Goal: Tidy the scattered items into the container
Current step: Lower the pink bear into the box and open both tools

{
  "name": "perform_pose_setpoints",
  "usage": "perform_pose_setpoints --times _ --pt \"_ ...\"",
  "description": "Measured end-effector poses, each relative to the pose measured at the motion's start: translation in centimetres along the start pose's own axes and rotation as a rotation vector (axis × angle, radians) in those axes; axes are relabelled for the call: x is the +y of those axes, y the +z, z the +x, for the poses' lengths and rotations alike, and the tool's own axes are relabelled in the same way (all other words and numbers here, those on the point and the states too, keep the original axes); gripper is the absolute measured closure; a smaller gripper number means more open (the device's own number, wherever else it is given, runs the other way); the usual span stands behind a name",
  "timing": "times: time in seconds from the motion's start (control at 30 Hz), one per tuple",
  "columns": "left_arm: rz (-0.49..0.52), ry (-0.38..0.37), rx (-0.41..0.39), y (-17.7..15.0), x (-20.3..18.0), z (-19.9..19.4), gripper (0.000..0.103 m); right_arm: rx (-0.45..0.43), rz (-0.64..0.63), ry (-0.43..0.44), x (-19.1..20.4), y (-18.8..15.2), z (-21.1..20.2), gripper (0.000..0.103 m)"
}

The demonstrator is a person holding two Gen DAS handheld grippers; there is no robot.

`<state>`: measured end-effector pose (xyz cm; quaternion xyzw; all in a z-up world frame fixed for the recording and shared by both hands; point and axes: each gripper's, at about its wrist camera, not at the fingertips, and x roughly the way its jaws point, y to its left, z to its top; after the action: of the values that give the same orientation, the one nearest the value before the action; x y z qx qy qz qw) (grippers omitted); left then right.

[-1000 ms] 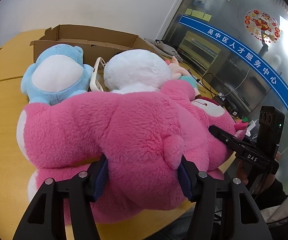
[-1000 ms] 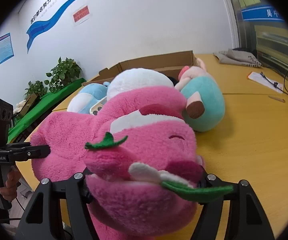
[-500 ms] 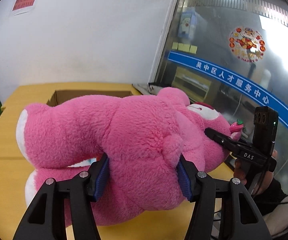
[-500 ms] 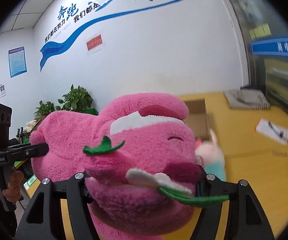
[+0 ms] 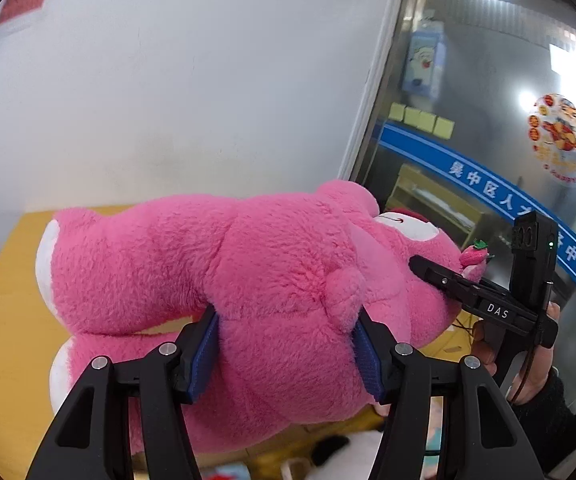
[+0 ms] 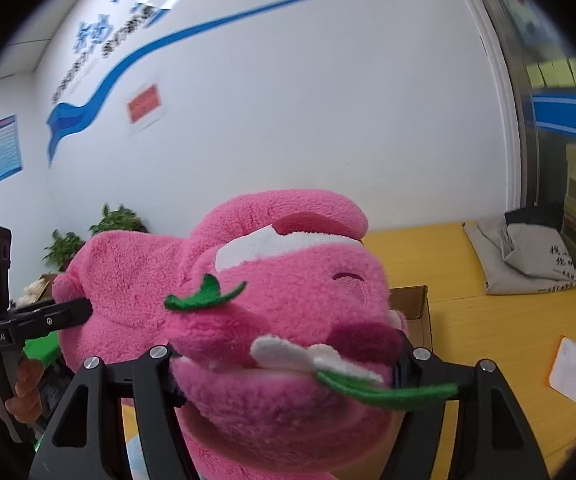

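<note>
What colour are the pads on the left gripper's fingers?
Dark blue pads, clearest in the left wrist view, pressed into the pink plush bear.

Left gripper (image 5: 288, 354), right gripper (image 6: 288, 364): both clamped on plush, raised.

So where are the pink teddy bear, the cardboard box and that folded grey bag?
pink teddy bear (image 5: 288, 280), left wrist view, on its back
cardboard box (image 6: 412, 302), right wrist view, on its flap
grey bag (image 6: 524, 260), right wrist view, on the folded cloth
</note>
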<state>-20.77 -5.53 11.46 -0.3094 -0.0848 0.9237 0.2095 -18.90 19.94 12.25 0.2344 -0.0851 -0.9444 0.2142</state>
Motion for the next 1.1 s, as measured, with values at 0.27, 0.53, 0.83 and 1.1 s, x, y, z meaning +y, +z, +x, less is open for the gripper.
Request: perform_pose_setpoints --times 0.27,0.53,0.83,1.1 --pt "-0.136 0.025 0.249 -1.7 9.0 18.0 0.045 0.227 0.147 -0.149 -8.0 -3.3 14.6 0.034" --pt "-0.13 0.073 0.305 -4.3 9.9 22.5 0.044 0.354 0.202 -0.254 -10.7 -6.9 19.8 0.032" --pt "-0.064 0.233 0.309 -4.3 9.4 14.7 0.034 0.256 0.055 -0.264 -9.1 -4.2 15.2 0.015" --pt "-0.042 0.325 0.381 -10.4 10.0 8.6 0.013 0.204 0.007 -0.152 -4.6 -4.7 4.1 0.0"
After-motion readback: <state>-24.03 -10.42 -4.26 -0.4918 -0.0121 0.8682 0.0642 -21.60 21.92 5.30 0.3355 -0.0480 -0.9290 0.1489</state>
